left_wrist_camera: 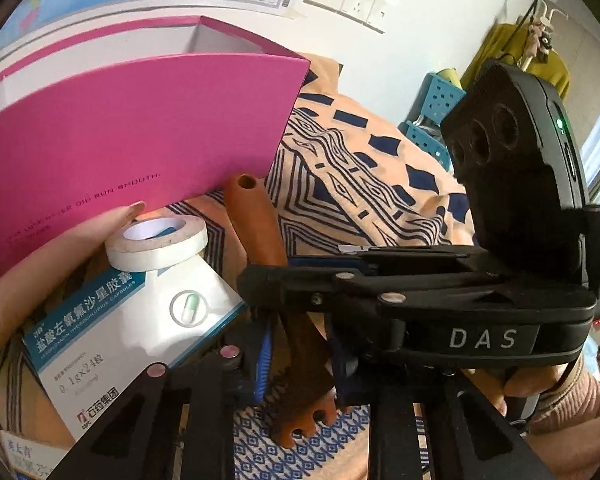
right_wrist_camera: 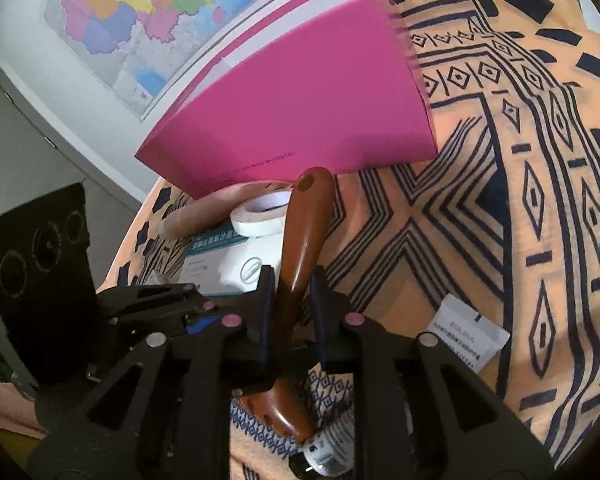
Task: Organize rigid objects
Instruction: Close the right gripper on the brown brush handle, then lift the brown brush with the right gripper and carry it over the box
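Nearest to you, your right claw [right_wrist_camera: 290, 300] is clenched around the middle of the glossy brown wooden comb [right_wrist_camera: 300, 256], whose toothed end hangs below the fingers while the rounded handle with its small hole points away toward the box. Your left claw [left_wrist_camera: 300, 344] has its blue-padded fingers pressed against the same comb lower down, so both seem to be gripping it at once; I would judge this a hand-over or a two-handed reorientation, not yet a placement. Under the comb, near the close edge of the table, lie a small cylindrical bottle with a white printed label [right_wrist_camera: 332, 446] and a white paper sachet with dark print [right_wrist_camera: 470, 334], both loose on the orange cloth with dark blue geometric pattern [right_wrist_camera: 500, 200]. Just beyond the claws sits a white and teal cardboard medicine box [left_wrist_camera: 140, 320], with a white roll of tape [left_wrist_camera: 156, 242] resting on its far end. A bare finger [left_wrist_camera: 60, 252] reaches in beside the tape and touches the front of the large magenta cardboard box [left_wrist_camera: 140, 132], which stands open toward the table's far edge, by the wall with the map. As far as can be seen, the open part of that box holds nothing, so sorting looks barely started: comb, bottle, sachet, tape and medicine box are all outside it.
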